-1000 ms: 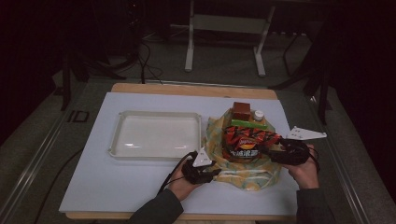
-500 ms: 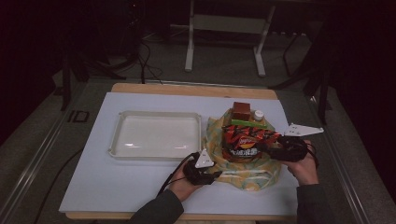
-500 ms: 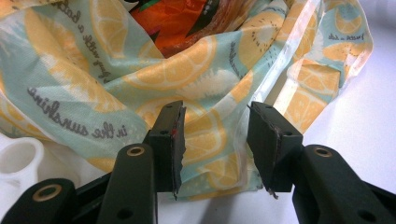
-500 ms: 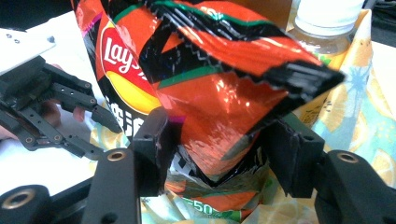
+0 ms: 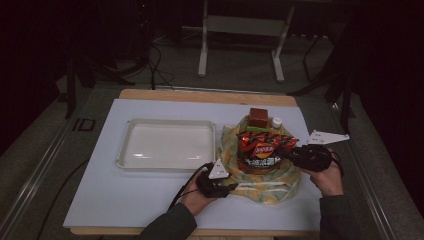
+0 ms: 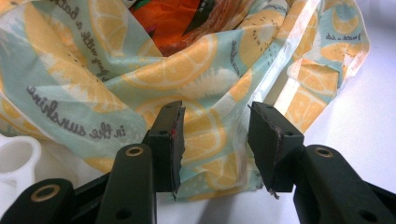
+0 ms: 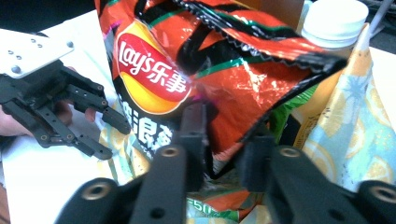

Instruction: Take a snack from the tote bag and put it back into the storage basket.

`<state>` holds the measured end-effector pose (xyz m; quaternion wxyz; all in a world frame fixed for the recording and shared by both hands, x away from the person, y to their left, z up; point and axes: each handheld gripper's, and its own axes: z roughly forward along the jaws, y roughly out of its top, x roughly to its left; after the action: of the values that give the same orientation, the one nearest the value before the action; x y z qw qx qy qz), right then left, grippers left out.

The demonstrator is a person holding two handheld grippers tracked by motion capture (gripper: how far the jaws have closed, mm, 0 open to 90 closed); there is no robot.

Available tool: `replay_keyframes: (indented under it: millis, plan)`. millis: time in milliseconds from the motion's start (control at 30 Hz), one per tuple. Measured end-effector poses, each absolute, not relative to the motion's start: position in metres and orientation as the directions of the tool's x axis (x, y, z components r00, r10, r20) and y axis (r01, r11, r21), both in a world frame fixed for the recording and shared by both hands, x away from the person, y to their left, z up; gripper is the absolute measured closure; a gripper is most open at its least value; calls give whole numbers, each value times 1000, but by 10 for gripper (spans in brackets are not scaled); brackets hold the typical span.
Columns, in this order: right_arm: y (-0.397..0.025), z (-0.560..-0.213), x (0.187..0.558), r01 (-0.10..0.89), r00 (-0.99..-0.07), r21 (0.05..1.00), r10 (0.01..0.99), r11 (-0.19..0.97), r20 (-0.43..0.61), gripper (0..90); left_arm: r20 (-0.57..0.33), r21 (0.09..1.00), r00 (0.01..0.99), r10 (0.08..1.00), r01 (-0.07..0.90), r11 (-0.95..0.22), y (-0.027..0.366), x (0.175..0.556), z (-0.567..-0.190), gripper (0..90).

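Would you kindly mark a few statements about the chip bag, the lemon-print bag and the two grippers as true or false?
1. The right gripper has its fingers closed on the chip bag. True.
2. The left gripper is clamped tight on the lemon-print bag. False: its fingers stand apart, with the fabric's edge between them.
3. The white tray holds the chip bag. False: the tray holds nothing; the chip bag stands in the lemon-print bag to its right.
4. A white-capped bottle stands behind the chip bag. True.
5. The chip bag is blue. False: it is orange-red with black.
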<state>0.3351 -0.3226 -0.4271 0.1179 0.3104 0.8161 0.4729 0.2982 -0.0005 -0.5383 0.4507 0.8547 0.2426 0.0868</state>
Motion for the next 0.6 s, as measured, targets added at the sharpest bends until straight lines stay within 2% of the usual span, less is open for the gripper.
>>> replay_keyframes:
  millis: [200, 600]
  plan:
    - [-319, -423, 331, 381, -788, 839, 611, 389, 74, 891, -76, 813, 867, 492, 339, -474, -1, 298, -538, 552]
    - [-317, -407, 326, 366, -805, 850, 588, 379, 84, 900, -78, 813, 867, 492, 341, -472, -1, 298, -538, 550]
